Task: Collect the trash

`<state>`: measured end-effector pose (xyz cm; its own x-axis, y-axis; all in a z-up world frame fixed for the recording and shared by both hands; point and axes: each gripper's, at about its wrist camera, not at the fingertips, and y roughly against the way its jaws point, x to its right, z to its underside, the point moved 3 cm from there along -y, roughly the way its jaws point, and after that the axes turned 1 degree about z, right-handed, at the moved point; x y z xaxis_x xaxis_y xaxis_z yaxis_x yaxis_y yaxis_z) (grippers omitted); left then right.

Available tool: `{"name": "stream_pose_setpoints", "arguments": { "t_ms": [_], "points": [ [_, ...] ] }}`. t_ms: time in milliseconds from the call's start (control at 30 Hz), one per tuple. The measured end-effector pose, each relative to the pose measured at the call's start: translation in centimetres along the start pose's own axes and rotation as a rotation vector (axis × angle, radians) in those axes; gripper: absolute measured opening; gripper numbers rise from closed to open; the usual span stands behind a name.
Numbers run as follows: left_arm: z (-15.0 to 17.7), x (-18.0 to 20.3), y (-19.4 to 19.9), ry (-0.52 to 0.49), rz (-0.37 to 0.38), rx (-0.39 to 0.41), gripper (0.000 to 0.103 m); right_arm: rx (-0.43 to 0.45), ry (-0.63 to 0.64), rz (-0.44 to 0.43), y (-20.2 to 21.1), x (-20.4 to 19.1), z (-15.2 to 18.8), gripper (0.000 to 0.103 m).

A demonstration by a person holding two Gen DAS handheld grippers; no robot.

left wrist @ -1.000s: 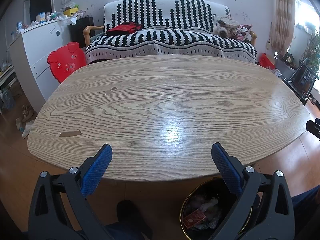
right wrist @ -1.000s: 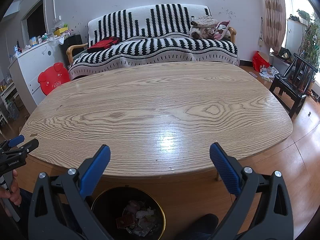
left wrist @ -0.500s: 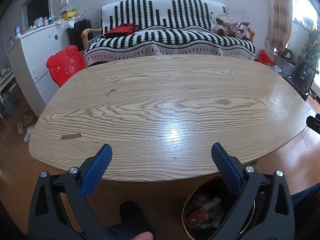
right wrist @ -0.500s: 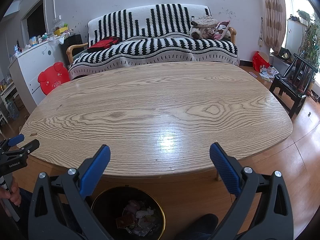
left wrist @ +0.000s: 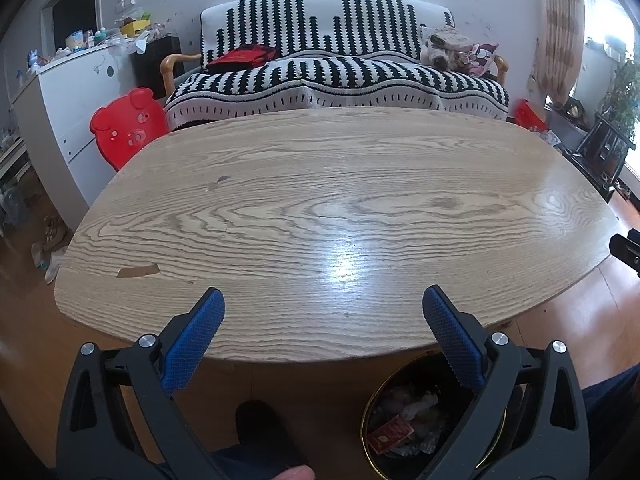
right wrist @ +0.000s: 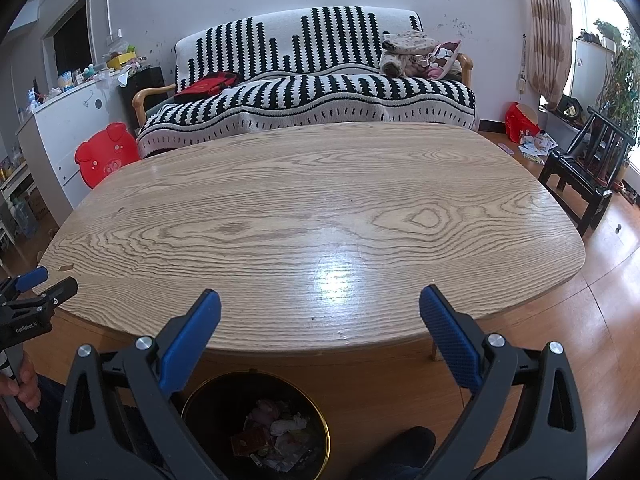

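We are counting one wooden surface (right wrist: 320, 208), one trash bin (right wrist: 200, 400) sitting below its near edge, one striped sofa (right wrist: 312, 92) behind it, one red pig stool (right wrist: 105, 154) at its far left, one dark chair (right wrist: 580, 172) to its right, and two grippers: left gripper (left wrist: 323, 314), right gripper (right wrist: 320, 312).

Your right gripper (right wrist: 320, 312) hangs wide open over the wooden table's (right wrist: 320, 208) near edge, and the trash bin (right wrist: 208, 400) sits on the floor underneath, with wrappers inside.
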<state>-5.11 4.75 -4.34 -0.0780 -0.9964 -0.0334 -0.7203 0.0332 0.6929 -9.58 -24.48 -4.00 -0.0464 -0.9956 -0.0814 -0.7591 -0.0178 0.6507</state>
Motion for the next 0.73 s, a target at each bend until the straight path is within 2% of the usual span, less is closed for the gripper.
{"name": "stream_pose_setpoints", "arguments": {
  "t_ms": [367,733],
  "points": [
    [0.0,0.06,0.39,0.0,-0.013,0.024,0.096,0.0,-0.002,0.0,-0.15,0.17,0.02,0.096],
    [0.01,0.29,0.06,-0.013,-0.025,0.003,0.096,-0.004,-0.001,0.002,-0.21,0.17,0.18,0.096]
  ]
}}
